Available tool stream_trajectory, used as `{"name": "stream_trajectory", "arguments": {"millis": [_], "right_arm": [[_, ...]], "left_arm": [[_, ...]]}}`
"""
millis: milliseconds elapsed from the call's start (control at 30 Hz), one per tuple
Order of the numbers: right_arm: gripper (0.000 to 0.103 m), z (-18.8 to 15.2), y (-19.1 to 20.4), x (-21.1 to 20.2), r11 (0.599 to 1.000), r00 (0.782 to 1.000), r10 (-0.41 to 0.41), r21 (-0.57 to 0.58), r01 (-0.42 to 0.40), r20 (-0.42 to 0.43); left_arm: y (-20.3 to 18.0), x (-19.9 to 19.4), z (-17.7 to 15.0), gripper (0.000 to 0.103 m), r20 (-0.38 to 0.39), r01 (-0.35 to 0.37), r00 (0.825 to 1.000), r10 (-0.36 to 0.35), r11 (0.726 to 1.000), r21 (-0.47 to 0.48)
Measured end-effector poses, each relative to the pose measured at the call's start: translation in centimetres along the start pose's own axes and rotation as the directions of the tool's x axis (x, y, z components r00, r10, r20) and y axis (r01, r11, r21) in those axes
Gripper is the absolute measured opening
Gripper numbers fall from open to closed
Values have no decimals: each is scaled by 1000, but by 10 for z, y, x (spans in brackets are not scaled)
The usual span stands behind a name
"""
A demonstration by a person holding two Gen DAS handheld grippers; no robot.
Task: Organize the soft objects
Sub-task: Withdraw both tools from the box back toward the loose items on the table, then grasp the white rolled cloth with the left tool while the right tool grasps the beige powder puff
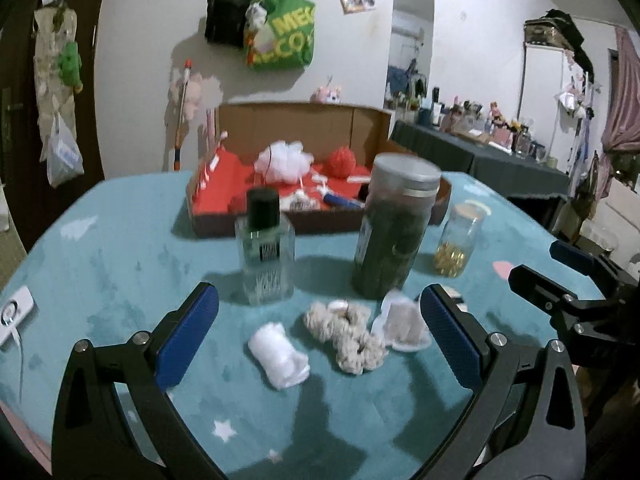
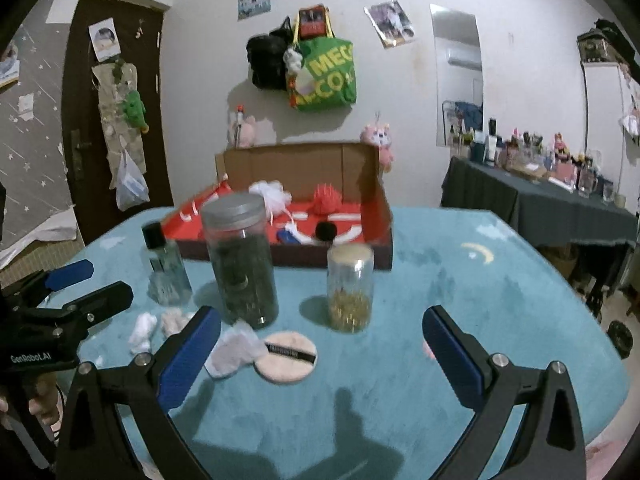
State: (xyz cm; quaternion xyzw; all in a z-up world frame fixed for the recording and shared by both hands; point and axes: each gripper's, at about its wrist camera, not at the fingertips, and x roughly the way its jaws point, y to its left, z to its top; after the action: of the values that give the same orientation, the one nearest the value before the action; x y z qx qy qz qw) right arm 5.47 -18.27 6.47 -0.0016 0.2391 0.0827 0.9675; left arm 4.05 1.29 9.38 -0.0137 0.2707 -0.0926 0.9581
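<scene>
Hovering above the teal-covered bench (image 1: 120, 240), the left gripper (image 1: 320, 332) has its blue-padded fingers spread wide with nothing between them. Below it, on the near part of the bench, lie three soft things in a loose row: a rolled white cloth (image 1: 279, 355), a beige knotted scrunchie (image 1: 346, 336) just right of it, and a small sachet in a clear wrapper (image 1: 402, 326) touching the scrunchie's right side.

Behind these stand three containers, all upright: a square clear bottle with a black cap (image 1: 265, 246), a tall jar of dark green contents with a grey lid (image 1: 394, 226), and a smaller glass jar with golden bits at the bottom (image 1: 458, 240).

Farther back sits an open cardboard box (image 1: 304, 128) lined in red. A white mesh puff (image 1: 283, 160) and a red spiky ball (image 1: 340, 162) already rest inside it, along with a few smaller items too blurred to name.

The right gripper (image 2: 322, 354) is likewise held wide apart and empty, above the bench's near middle. From its camera, a round pink powder puff with a dark band (image 2: 287, 356) lies flat just in front of the small jar and the tall jar, beside the crumpled sachet. The left tool shows at that view's left edge, and a person's hand (image 2: 44, 408) grips its handle in the lower left corner.
</scene>
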Motion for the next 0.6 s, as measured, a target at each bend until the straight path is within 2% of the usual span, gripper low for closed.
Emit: {"name": "stream_trajectory", "arguments": {"millis": [200, 600], "right_arm": [[103, -16, -1, 15, 1000, 998, -2, 12, 2, -57], [103, -27, -3, 33, 1000, 992, 19, 26, -16, -125]], "left_arm": [[4, 11, -14, 103, -51, -8, 999, 7, 1000, -12], [17, 29, -21, 103, -125, -54, 991, 50, 998, -33]]}}
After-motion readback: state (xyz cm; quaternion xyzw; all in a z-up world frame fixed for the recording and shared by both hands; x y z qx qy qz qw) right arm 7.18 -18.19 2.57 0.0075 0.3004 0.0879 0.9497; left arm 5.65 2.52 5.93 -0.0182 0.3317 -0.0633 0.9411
